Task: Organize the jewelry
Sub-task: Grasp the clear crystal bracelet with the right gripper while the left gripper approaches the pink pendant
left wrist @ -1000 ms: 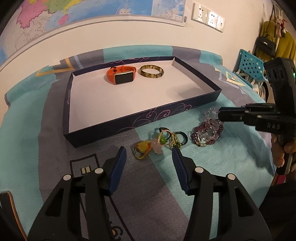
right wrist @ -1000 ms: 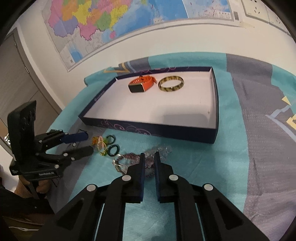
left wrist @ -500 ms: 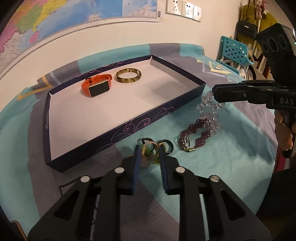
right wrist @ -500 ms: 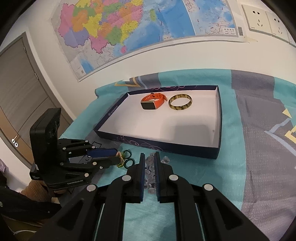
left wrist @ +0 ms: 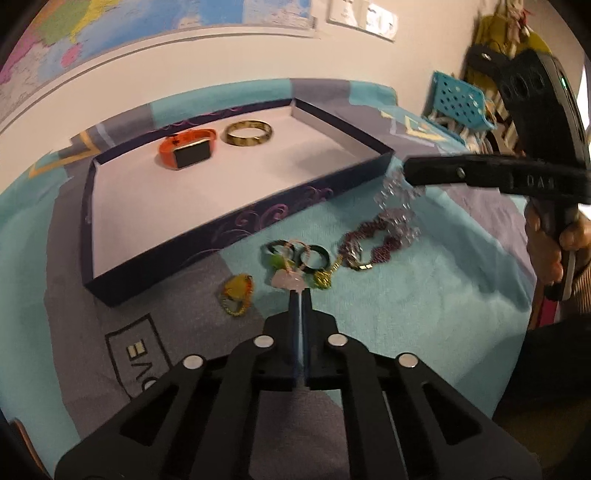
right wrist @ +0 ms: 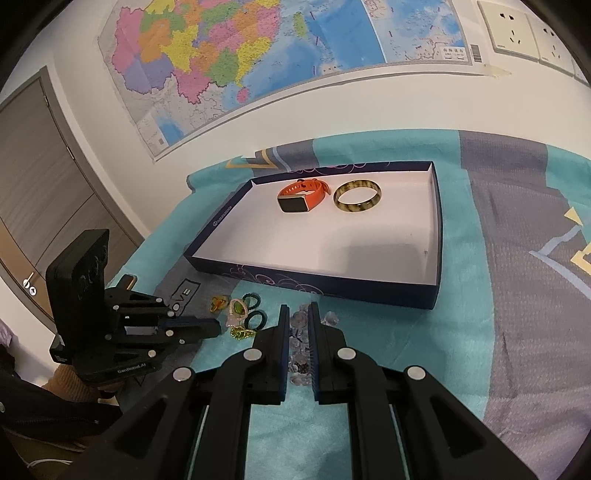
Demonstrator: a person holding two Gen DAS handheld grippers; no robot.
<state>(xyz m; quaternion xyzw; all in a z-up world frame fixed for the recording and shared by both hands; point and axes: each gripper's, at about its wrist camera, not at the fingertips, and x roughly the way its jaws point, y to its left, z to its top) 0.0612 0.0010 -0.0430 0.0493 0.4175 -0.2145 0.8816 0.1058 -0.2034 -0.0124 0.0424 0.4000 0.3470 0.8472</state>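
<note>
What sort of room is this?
Probably a room in someone's home: a patterned cloth covers the surface, a big coloured map hangs by wall sockets, and a wooden door stands left.

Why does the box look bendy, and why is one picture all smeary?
Both views come through a fisheye lens, so the tray edges curve and the corners go dark. The left wrist view is smeary: the clear bead bracelet and the right gripper streak. The right wrist view is sharp; the orange watch shows crisply.
</note>
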